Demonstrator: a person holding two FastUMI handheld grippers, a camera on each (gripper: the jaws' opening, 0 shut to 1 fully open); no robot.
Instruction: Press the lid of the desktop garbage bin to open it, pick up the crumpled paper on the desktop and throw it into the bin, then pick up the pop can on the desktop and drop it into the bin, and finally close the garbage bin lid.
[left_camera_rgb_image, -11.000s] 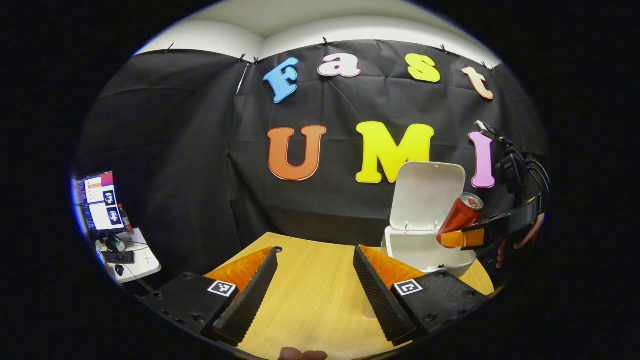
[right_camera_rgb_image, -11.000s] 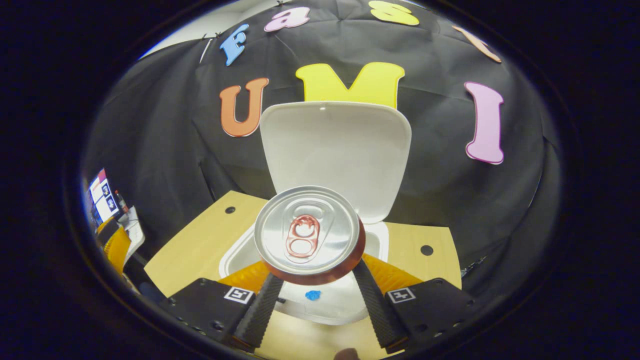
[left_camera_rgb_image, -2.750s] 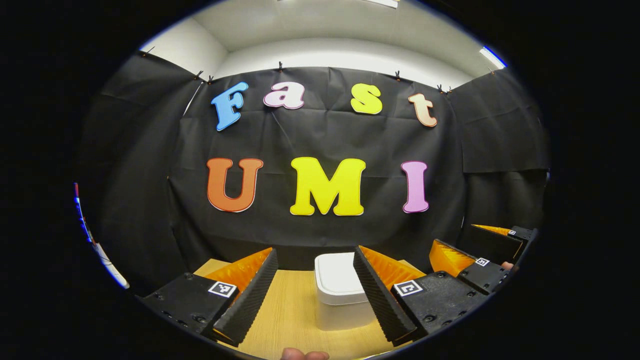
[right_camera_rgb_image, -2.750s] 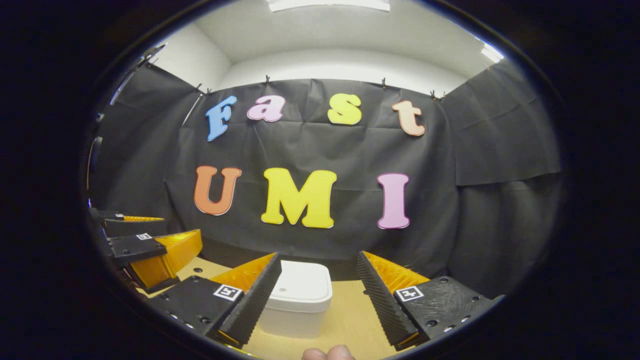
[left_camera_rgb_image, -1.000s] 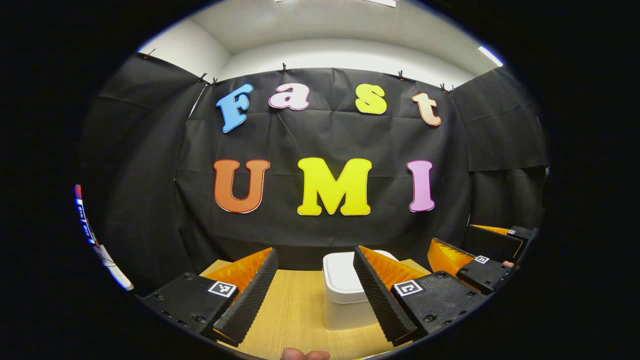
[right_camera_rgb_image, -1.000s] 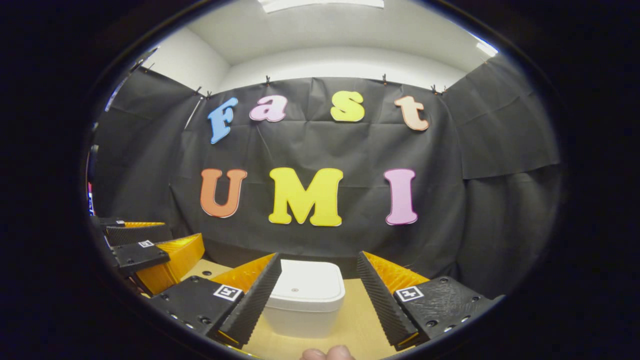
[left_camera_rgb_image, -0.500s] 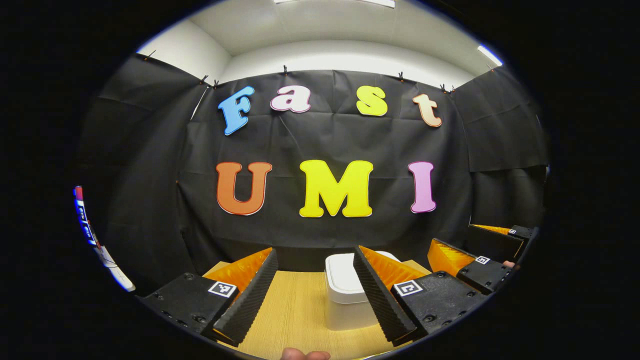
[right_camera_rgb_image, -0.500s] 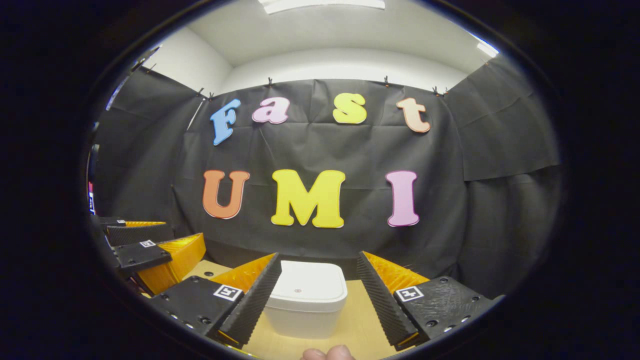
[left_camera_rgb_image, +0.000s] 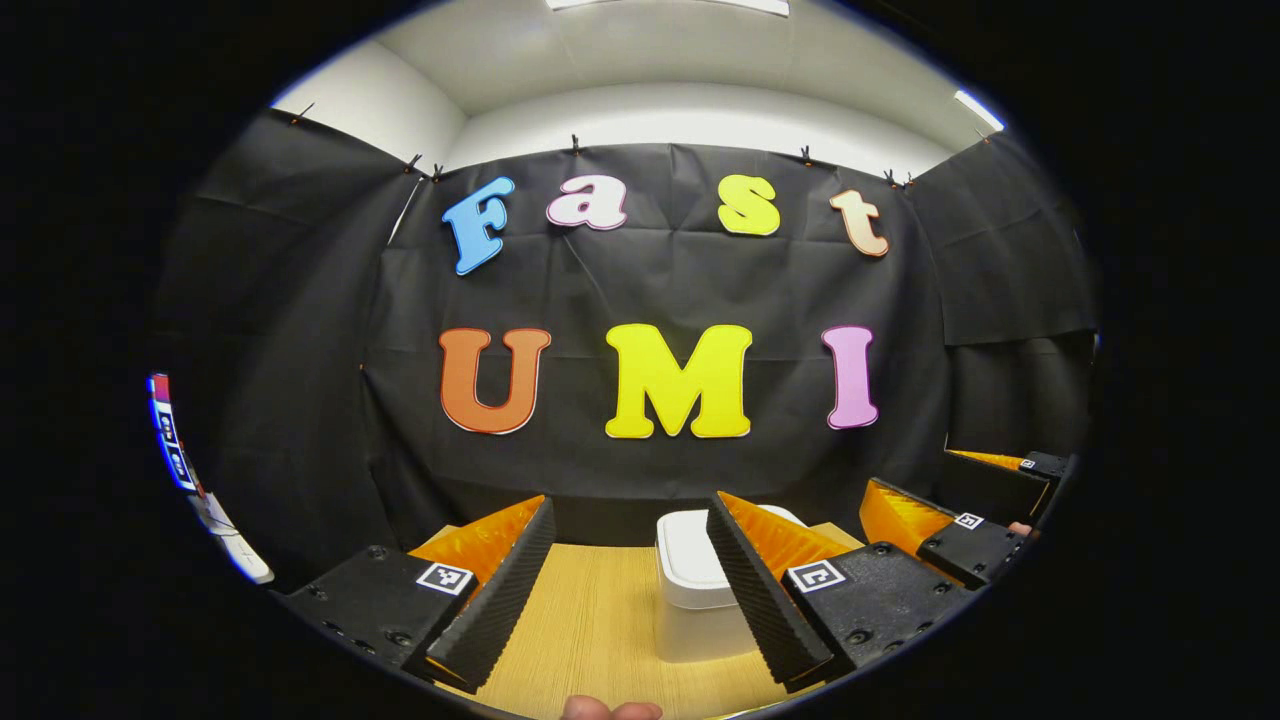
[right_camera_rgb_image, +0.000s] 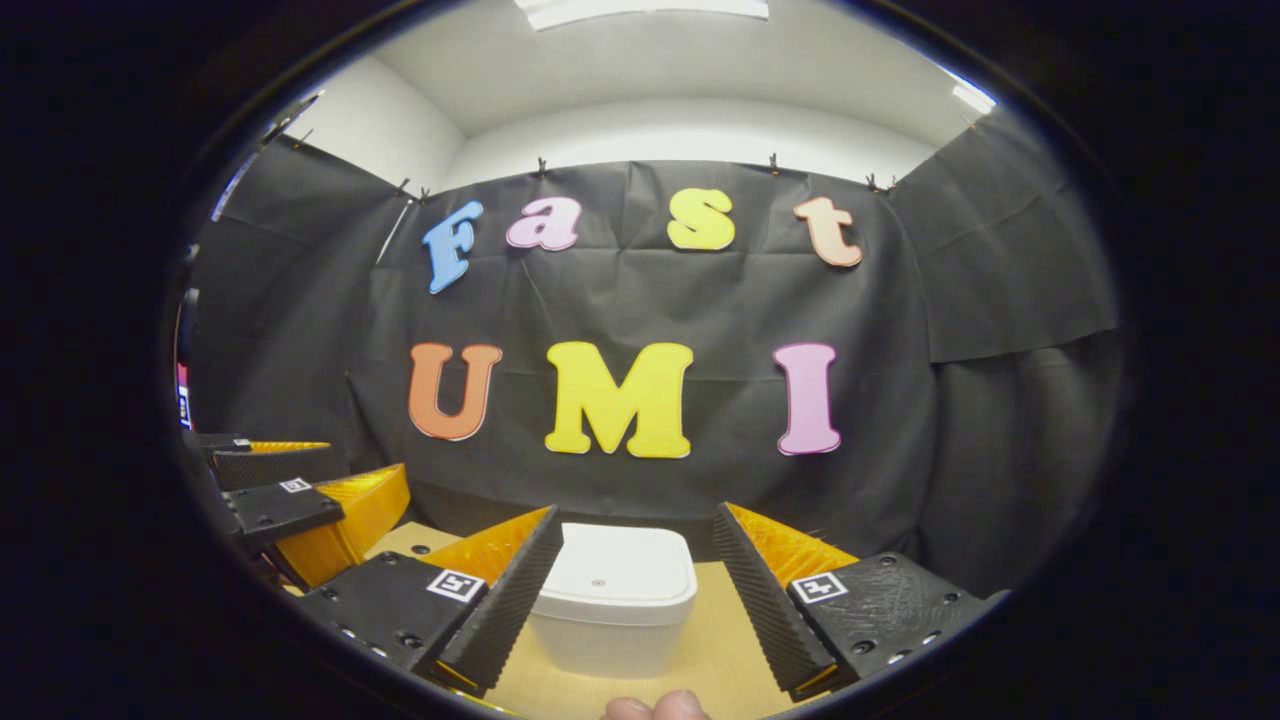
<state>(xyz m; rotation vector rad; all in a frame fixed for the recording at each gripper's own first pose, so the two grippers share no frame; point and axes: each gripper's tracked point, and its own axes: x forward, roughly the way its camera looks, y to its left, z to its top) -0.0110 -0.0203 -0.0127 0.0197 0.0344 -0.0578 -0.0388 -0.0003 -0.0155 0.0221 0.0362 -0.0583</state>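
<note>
Since eleven seconds ago the can has been dropped and the lid lowered onto the bin at 12 o'clock of the right gripper, so the task is judged complete, with that gripper and the left gripper held open and empty.

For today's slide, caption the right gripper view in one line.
Open right gripper faces the closed white garbage bin on the wooden desktop.

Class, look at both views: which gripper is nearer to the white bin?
Right, slightly. The right gripper faces the white bin head-on, framing it between its fingers; the left gripper sits off to the bin's left.
</note>
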